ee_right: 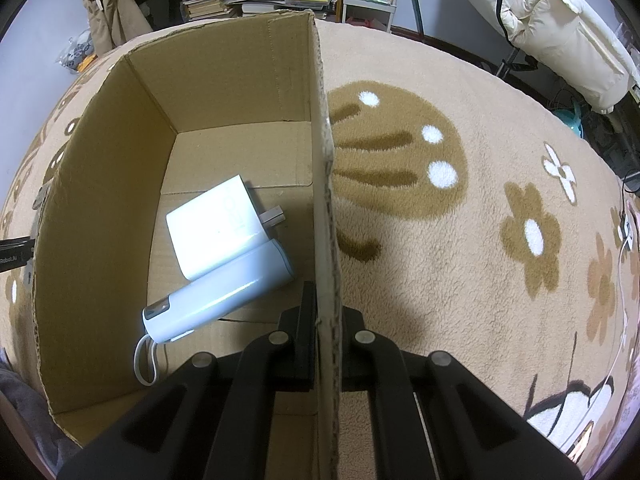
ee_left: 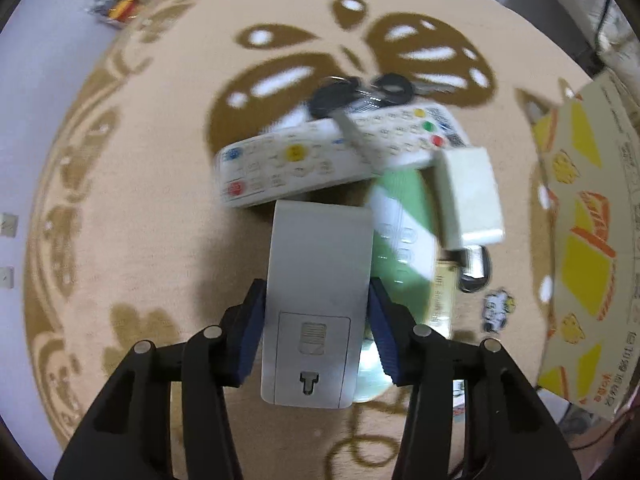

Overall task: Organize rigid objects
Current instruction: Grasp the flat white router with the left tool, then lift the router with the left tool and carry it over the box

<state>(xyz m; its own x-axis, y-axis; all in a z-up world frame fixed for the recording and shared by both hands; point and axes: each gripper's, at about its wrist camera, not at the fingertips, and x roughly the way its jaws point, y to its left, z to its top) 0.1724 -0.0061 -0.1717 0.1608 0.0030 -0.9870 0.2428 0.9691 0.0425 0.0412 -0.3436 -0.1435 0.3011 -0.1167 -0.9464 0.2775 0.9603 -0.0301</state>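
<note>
Right wrist view only: cardboard box (ee_right: 104, 184) on the patterned rug (ee_right: 460, 240), its wall pinched by the right tongs (ee_right: 326, 344); inside lie a white charger (ee_right: 218, 226) and a pale-blue power bank (ee_right: 224, 294), touching. Left wrist view only: left tongs (ee_left: 316, 336) clamp a white remote (ee_left: 316, 300), back side up, above a pile: button-faced remote (ee_left: 320, 156), white adapter (ee_left: 468, 196), black keys (ee_left: 360, 94).

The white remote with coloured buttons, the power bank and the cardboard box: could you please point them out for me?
white remote (ee_left: 320, 160): left wrist view, middle of its button face.
power bank (ee_right: 224, 294): right wrist view, middle of its body.
cardboard box (ee_right: 326, 240): right wrist view, its right wall's top edge.
</note>
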